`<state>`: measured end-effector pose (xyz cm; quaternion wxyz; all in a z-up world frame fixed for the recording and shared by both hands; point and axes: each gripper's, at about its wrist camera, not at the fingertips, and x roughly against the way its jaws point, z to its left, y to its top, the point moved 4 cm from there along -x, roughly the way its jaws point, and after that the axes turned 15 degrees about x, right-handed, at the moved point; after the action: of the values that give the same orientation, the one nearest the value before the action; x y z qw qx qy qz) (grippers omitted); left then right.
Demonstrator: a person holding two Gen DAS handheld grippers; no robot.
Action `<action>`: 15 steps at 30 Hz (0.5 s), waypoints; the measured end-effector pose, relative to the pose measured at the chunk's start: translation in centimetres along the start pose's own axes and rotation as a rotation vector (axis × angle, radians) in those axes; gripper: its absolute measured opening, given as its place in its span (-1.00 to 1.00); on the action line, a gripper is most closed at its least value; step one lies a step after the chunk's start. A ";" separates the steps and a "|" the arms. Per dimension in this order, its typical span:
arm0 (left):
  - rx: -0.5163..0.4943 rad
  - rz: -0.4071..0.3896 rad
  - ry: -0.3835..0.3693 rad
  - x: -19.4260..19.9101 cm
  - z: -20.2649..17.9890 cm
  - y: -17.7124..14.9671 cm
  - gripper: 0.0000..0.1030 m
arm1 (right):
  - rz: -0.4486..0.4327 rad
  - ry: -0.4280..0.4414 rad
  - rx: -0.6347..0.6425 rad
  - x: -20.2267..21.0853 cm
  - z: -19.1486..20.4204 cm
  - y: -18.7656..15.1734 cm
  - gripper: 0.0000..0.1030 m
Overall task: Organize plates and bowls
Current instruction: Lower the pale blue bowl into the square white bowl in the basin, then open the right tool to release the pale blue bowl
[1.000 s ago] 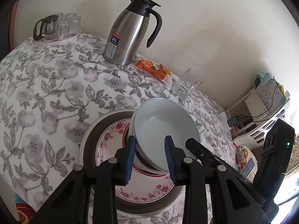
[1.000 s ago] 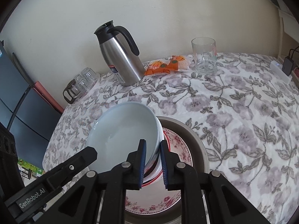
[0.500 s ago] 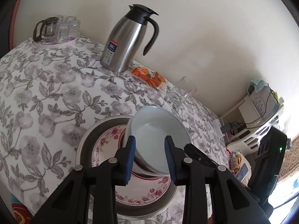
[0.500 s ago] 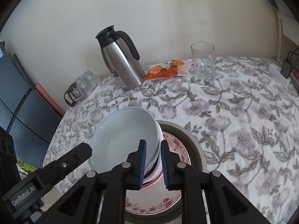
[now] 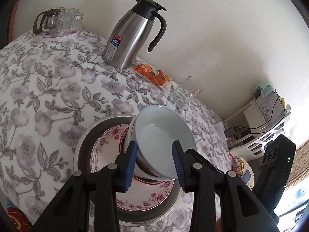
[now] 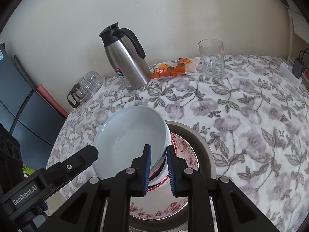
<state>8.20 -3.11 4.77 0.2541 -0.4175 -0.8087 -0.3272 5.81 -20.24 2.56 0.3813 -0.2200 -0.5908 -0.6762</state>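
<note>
two bowls, one floral plate, one basin.

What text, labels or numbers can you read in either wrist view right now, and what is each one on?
"GenRobot.AI": white lettering on the left gripper's black body, seen in the right wrist view.
"24": large number on the thermos label; the smaller print around it is too small to read.
Orange snack packets: printing too blurred to read.
Box on the side shelf: characters too blurred to read.
</note>
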 end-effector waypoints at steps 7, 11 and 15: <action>0.011 -0.015 0.006 0.3 0.2 0.2 -0.24 | -0.004 -0.002 -0.004 0.2 -0.1 0.0 -0.62; 0.008 -0.045 0.007 0.9 0.2 0.5 -0.24 | -0.028 -0.009 -0.010 1.1 -0.4 0.2 -0.62; -0.022 -0.100 0.057 1.4 0.1 0.9 -0.12 | -0.066 -0.015 -0.014 2.1 -0.9 0.5 -0.62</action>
<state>8.18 -1.93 5.99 0.2558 -0.3698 -0.8173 -0.3604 5.11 -21.60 4.26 0.3526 -0.2083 -0.5959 -0.6908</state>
